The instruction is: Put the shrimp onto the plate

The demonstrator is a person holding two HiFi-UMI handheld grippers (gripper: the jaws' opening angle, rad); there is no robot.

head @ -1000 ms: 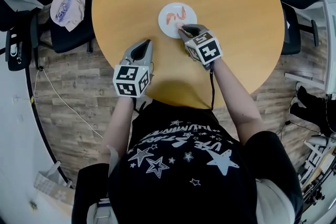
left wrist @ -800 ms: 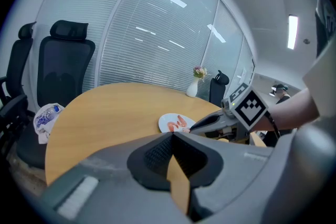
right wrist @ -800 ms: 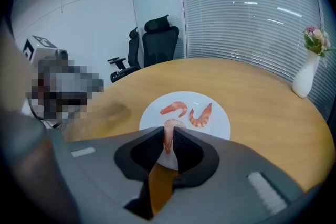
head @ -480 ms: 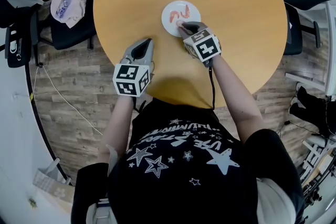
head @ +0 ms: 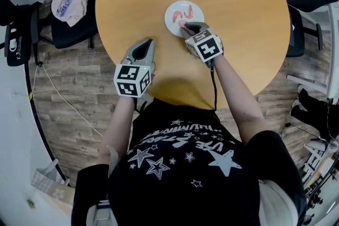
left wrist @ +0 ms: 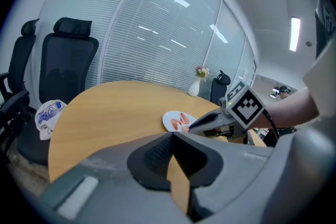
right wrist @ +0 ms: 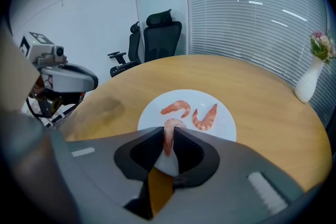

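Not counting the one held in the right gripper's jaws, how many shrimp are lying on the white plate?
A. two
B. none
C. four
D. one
A: the right gripper view shows a curled shrimp and a straighter shrimp lying on the plate, while a third shrimp is pinched in the right gripper.

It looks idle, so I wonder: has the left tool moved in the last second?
No. The left tool sits at the same spot over the near edge of the table, shut and empty.
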